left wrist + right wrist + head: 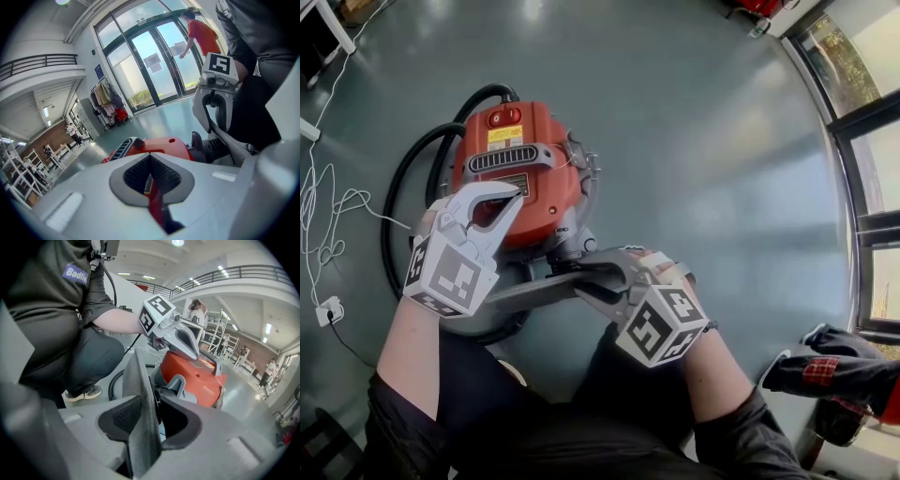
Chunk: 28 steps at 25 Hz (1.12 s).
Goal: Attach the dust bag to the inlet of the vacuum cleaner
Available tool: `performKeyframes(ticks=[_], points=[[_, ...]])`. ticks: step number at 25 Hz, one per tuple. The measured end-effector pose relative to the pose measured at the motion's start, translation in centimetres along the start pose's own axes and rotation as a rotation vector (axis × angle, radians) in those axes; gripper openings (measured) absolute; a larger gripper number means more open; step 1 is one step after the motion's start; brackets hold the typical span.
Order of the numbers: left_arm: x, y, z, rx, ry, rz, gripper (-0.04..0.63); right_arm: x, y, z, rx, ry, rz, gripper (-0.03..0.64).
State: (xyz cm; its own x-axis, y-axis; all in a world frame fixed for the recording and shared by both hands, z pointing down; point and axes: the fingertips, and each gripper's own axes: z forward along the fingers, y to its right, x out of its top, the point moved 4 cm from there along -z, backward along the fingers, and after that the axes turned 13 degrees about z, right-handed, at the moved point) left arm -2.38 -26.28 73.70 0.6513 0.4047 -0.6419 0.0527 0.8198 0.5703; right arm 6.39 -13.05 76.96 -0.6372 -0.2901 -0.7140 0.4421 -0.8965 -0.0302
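While both bare forearms [411,349] are reaching forward and down, the right grey two-jaw gripper [581,274] is standing spread around one flat grey fabric dust bag [532,292], beside one red drum vacuum cleaner [530,173]; the left grey gripper [512,199] is pointing, pressed together, at its top. Both grippers are hiding the inlet.

- The vacuum cleaner [525,169] is set on the floor [703,141].
- The hose [394,202] is looped at its left.
- The dust bag [530,292] is stretched just before it, between the jaws of the right gripper [589,277].
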Motion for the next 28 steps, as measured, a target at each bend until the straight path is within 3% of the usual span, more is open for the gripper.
performKeyframes(ticks=[8, 17, 28], points=[[0.0, 0.0, 0.0, 0.002, 0.003, 0.000, 0.014, 0.5, -0.3, -2.3, -0.032, 0.032, 0.053, 0.115], [0.2, 0.3, -0.2, 0.003, 0.010, -0.003, 0.014, 2.3, -1.1, -3.4, 0.014, 0.102, 0.088, 0.114], [4.9, -1.5, -4.1, 0.044, 0.082, -0.086, 0.015, 6.3, -0.7, -7.4, -0.089, 0.162, 0.177, 0.114]])
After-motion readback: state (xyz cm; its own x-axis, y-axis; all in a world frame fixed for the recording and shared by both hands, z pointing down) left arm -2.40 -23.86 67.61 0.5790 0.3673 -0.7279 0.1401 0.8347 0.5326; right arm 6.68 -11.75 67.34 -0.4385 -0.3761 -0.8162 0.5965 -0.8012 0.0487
